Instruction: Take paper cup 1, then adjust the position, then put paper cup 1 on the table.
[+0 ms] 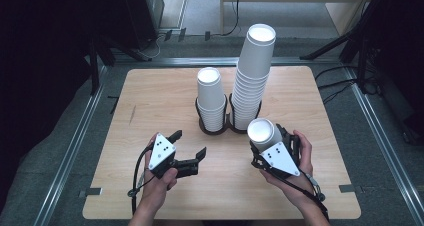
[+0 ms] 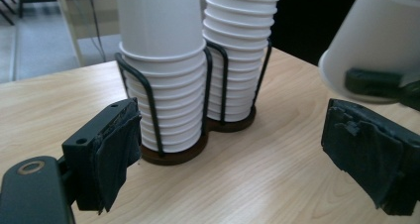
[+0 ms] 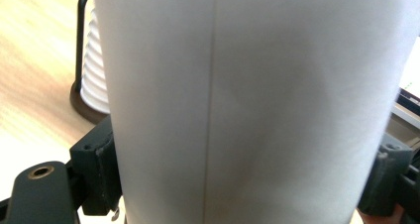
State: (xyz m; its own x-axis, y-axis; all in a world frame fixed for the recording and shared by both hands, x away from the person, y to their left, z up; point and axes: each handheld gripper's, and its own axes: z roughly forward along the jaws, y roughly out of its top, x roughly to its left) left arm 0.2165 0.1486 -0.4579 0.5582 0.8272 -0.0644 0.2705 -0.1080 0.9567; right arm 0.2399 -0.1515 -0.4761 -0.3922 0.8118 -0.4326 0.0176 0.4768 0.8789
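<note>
Two stacks of upside-down white paper cups stand in a black wire holder [image 1: 216, 128] mid-table: a short stack [image 1: 209, 93] [image 2: 163, 60] on the left and a tall stack [image 1: 255, 76] [image 2: 240, 50] on the right. My right gripper [image 1: 272, 136] [image 3: 242, 184] is shut on a single white cup [image 1: 262, 132] [image 3: 247, 105] [image 2: 376, 40], held bottom up just in front of the tall stack. My left gripper [image 1: 191, 143] [image 2: 242, 154] is open with nothing between its pads [image 2: 116, 149], pointing toward the holder from the near left.
The light wooden table [image 1: 150, 101] has bare room left and right of the holder. Metal rails [image 1: 75, 141] border the table. Dark stands and cables [image 1: 345, 41] sit on the floor behind it.
</note>
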